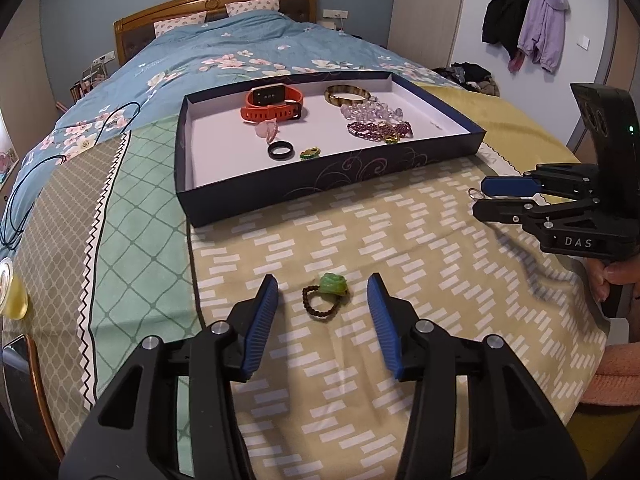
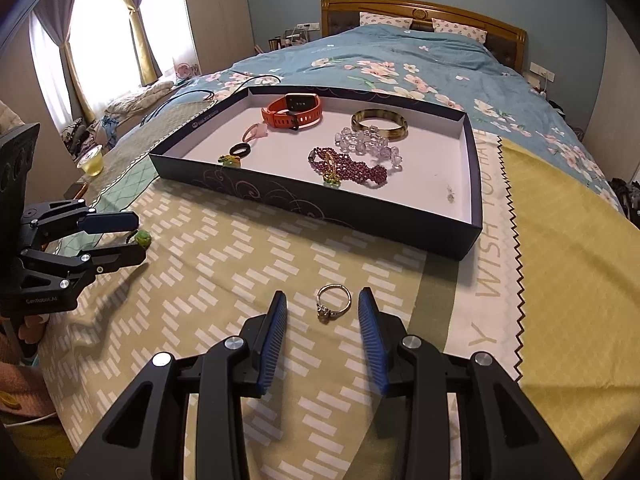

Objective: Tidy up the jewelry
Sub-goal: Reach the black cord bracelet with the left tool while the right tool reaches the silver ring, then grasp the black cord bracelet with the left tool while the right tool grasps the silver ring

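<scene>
My left gripper is open on the bed cloth, its fingers on either side of a green stone charm on a brown bead loop; the charm also shows in the right wrist view. My right gripper is open around a silver ring that lies on the cloth. The ring also shows in the left wrist view at the right gripper's tips. A dark blue tray with a white floor holds an orange watch, an amber bangle, clear and purple beads, and small rings.
The tray sits further up the bed, beyond both grippers. A cup of yellow liquid and a phone stand at the bed's left edge. Black cables lie on the floral duvet. Coats hang on the wall.
</scene>
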Tool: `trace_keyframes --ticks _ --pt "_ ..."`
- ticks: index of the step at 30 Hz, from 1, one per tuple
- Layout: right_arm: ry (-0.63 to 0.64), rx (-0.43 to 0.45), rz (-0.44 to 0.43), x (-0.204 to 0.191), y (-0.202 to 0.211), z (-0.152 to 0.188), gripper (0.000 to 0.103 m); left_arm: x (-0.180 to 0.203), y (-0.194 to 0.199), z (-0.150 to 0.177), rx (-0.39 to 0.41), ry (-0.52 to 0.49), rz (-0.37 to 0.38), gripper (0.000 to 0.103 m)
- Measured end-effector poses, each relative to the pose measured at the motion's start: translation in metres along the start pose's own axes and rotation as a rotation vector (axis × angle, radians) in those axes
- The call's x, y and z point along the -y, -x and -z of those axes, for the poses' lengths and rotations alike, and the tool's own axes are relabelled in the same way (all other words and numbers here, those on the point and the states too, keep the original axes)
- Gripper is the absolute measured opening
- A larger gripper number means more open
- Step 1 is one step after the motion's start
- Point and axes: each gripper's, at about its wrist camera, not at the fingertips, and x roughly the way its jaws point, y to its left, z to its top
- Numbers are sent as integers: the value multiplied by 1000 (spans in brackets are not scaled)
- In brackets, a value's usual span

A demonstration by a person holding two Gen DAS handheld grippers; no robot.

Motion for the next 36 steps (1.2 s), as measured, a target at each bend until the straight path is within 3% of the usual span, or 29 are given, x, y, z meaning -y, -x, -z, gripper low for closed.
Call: trace_keyframes --ticks 6,15,22,36 --pt "6 0 21 -1 0 -1 30 2 -3 -2 -8 -1 -7 42" --pt "9 1 29 -2 0 -1 15 1 -5 -5 -11 8 -11 23" --pt "5 9 32 -1 2 -1 7 3 -4 -2 -6 -3 -11 23" --pt "-19 48 15 5 12 -2 1 1 0 -2 5 27 2 22"
